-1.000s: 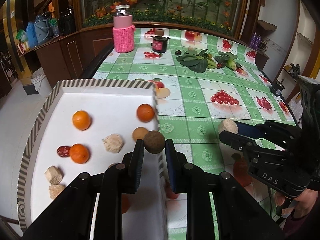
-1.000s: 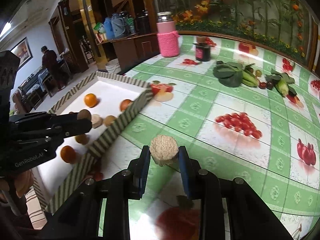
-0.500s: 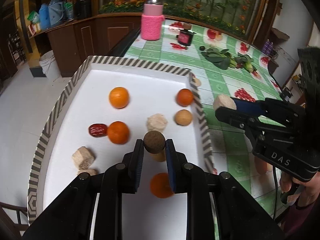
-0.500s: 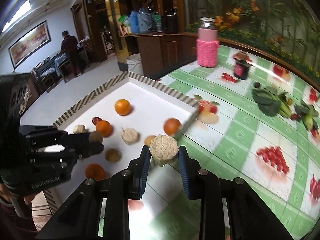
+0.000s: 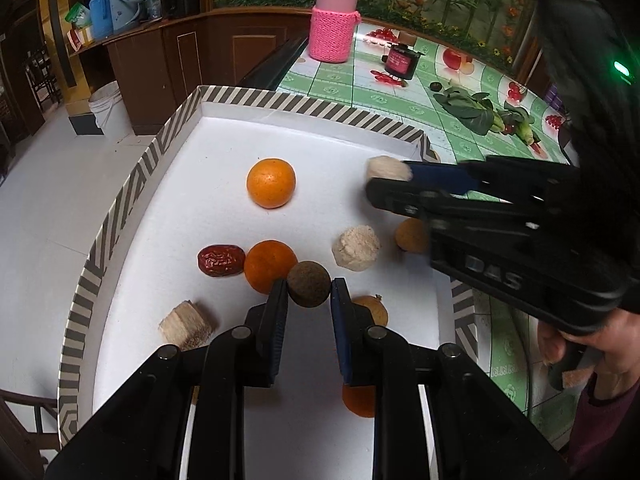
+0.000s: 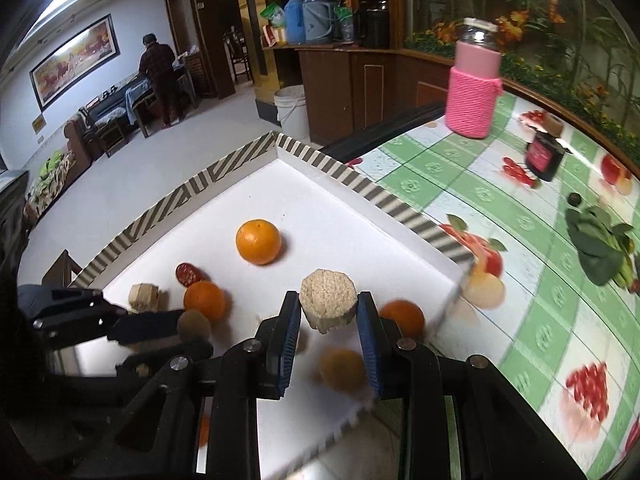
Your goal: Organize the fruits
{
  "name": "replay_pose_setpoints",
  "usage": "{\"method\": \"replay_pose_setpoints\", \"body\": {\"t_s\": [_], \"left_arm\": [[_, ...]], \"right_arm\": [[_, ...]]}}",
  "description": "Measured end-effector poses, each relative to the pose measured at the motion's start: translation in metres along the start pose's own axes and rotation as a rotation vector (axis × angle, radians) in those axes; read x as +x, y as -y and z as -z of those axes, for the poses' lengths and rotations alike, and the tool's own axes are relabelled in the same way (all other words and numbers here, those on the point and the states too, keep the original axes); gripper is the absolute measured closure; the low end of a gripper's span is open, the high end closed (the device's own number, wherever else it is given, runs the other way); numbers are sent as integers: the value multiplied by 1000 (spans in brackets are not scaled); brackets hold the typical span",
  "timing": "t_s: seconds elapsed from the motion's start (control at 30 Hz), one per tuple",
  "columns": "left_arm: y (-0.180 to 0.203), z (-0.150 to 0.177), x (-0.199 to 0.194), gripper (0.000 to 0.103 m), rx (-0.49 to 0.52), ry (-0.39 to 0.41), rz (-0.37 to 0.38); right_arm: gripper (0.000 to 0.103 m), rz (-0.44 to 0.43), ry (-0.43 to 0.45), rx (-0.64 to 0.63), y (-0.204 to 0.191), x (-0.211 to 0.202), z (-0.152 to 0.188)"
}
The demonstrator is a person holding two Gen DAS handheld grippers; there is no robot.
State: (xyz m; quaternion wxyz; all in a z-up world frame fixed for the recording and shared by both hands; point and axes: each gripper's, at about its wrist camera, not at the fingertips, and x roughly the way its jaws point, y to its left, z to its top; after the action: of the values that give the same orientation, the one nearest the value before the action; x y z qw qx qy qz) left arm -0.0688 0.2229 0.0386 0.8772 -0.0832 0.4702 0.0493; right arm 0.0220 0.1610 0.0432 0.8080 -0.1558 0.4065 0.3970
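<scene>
A white tray with a striped rim [image 5: 132,184] [image 6: 224,164] holds oranges [image 5: 271,189] [image 6: 258,241], a red date [image 5: 220,260], pale cut chunks [image 5: 356,248] and small brown fruits. My left gripper [image 5: 309,289] is shut on a dark brown ball [image 5: 309,283] and holds it above the tray's middle. My right gripper [image 6: 328,312] is shut on a beige cut chunk [image 6: 328,300] and holds it over the tray's right part; it also shows in the left wrist view [image 5: 390,170]. The left gripper shows in the right wrist view [image 6: 192,326].
The tray sits at the left end of a table with a green checked cloth [image 5: 384,100]. On it stand a pink knitted jar [image 5: 334,28], a dark small jar [image 5: 400,60] and leafy greens [image 5: 476,110]. A person stands far back in the room [image 6: 158,76].
Both grippers have moved left from over the tablecloth to over the tray, each carrying its piece. The right gripper now reaches over the tray's right rim.
</scene>
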Motion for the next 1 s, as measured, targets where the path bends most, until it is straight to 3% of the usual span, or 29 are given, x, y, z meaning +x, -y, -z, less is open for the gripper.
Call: {"method": "replay_pose_setpoints", "body": {"t_s": [0.3,0.5,0.57,0.63,0.67,0.87,1.0], "left_arm": [[-4,-1,0,84,-15,-4,5],[-3,1,0,82,-13,-1,-15],[-3,2,-2,71,-17,2,-19],[-2,4,-5,40,-21,20,-36],[-2,5,-8,36,-22,33,-45],[0,10,-20,31,-29,83,-92],[6,14,-29,30,-19,132,-126]], "right_arm": [[72,-19,-48,-6,1,34,-6],[69,-22,-38,12,3,26,1],[60,-24,-15,30,6,15,2],[58,-17,13,42,8,2,4],[56,-13,24,49,9,-5,5],[30,18,103,95,9,-43,21],[26,36,147,122,2,-65,39]]}}
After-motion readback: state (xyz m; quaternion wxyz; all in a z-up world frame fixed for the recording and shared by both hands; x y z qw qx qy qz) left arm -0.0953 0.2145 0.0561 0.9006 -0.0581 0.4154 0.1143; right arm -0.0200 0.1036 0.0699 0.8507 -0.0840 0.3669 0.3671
